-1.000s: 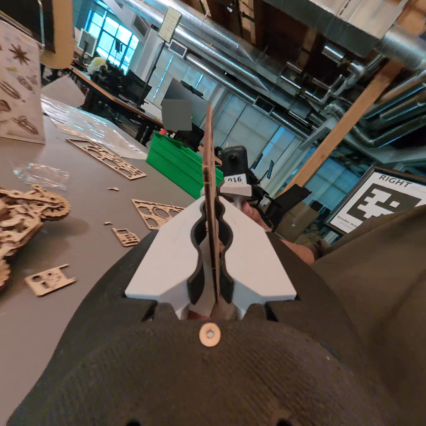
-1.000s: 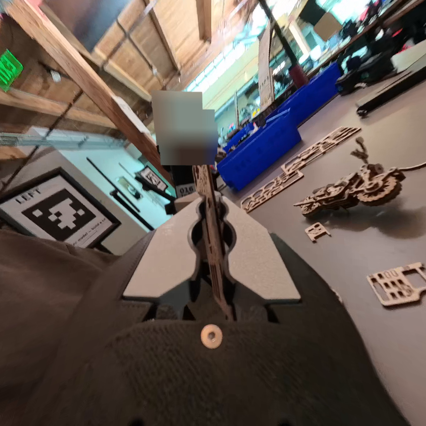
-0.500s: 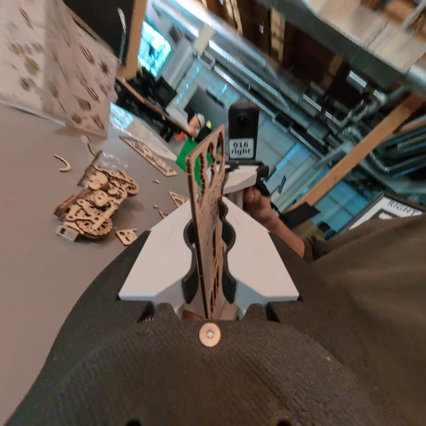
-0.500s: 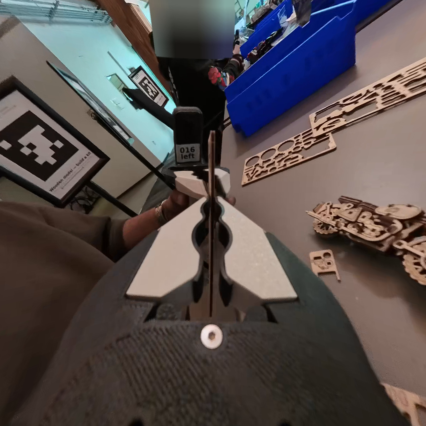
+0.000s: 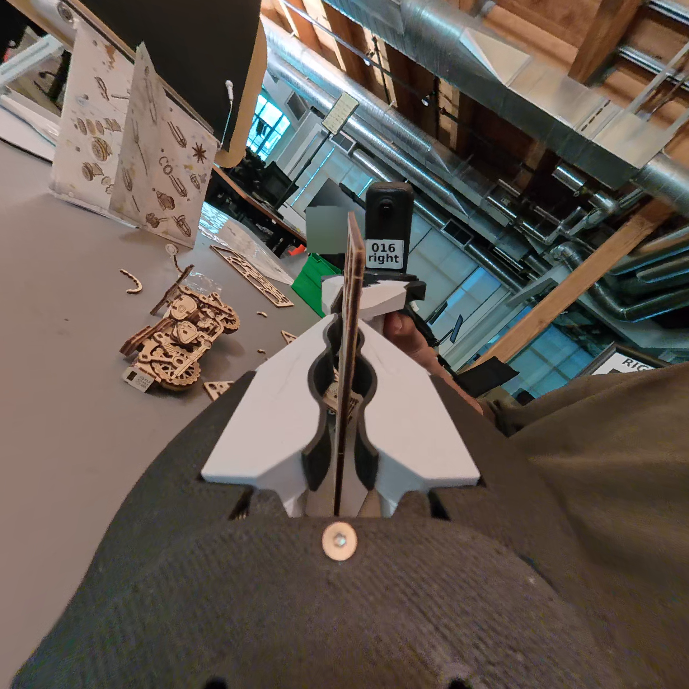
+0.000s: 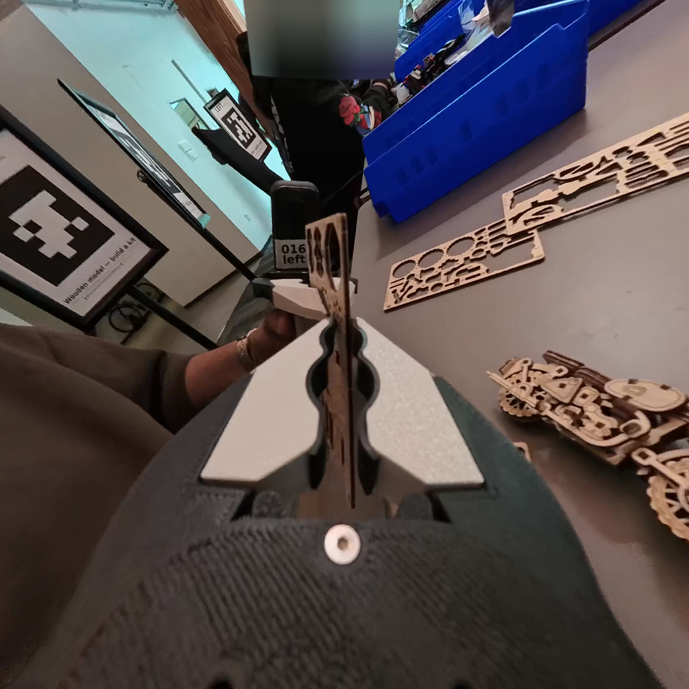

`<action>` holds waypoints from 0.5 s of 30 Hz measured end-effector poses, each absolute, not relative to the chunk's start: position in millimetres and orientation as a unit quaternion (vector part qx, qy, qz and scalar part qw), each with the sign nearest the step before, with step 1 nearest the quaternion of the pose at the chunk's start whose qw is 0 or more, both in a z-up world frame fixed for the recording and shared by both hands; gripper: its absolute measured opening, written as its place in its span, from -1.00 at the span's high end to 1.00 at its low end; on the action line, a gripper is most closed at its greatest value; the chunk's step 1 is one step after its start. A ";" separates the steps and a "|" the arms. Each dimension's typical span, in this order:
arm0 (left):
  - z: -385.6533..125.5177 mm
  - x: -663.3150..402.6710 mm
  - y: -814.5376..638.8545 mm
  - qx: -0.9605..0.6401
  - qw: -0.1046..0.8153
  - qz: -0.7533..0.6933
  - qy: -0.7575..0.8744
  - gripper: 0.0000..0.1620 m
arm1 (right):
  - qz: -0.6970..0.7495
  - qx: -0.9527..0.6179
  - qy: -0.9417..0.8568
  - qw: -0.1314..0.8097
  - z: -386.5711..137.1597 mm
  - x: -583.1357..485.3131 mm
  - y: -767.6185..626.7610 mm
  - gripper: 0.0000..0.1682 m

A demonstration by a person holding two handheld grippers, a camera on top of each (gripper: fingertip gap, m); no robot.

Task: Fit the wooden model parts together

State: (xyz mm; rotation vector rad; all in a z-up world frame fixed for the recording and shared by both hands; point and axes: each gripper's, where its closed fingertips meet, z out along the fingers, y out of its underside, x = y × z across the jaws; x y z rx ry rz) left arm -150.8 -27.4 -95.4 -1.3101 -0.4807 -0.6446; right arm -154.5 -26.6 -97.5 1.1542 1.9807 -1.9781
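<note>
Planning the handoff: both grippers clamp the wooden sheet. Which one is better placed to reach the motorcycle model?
Right, probably. The motorcycle model lies close beside the right gripper; from the left gripper it sits farther off. Left can keep the wooden sheet.

Grey table (image 5: pixel 56 298); silver ducts (image 5: pixel 428 44) overhead; blue bins (image 6: pixel 484 123).

A thin laser-cut wooden sheet (image 5: pixel 348 335) stands on edge, clamped at opposite ends between both pairs of grey fingers — its cut-out holes show in the right wrist view. On the grey table a half-built wooden motorcycle model (image 5: pixel 175 345) lies on its side — spent frames (image 6: pixel 466 266) and small loose pieces (image 5: pixel 131 282) lie scattered around it.
</note>
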 end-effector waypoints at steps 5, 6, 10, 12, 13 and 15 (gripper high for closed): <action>-108.0 -143.1 -27.4 -0.616 0.698 -0.288 -0.223 1.00 | -0.650 0.372 0.660 0.066 -106.8 -151.9 -30.4 0.90; -110.4 -142.8 -27.1 -0.622 0.698 -0.274 -0.226 1.00 | -0.647 0.373 0.660 0.074 -109.0 -151.1 -31.1 0.91; -117.1 -141.1 -29.9 -0.627 0.695 -0.257 -0.242 1.00 | -0.627 0.367 0.683 0.075 -116.4 -148.9 -34.4 0.91; -119.7 -141.2 -32.3 -0.627 0.693 -0.255 -0.246 1.00 | -0.618 0.360 0.695 0.071 -119.1 -148.6 -37.0 0.91; -120.3 -141.7 -33.2 -0.627 0.694 -0.252 -0.250 1.00 | -0.618 0.357 0.697 0.074 -119.9 -148.8 -37.8 0.91; -121.9 -141.8 -34.5 -0.630 0.692 -0.247 -0.253 1.00 | -0.621 0.356 0.693 0.089 -121.2 -148.2 -39.1 0.91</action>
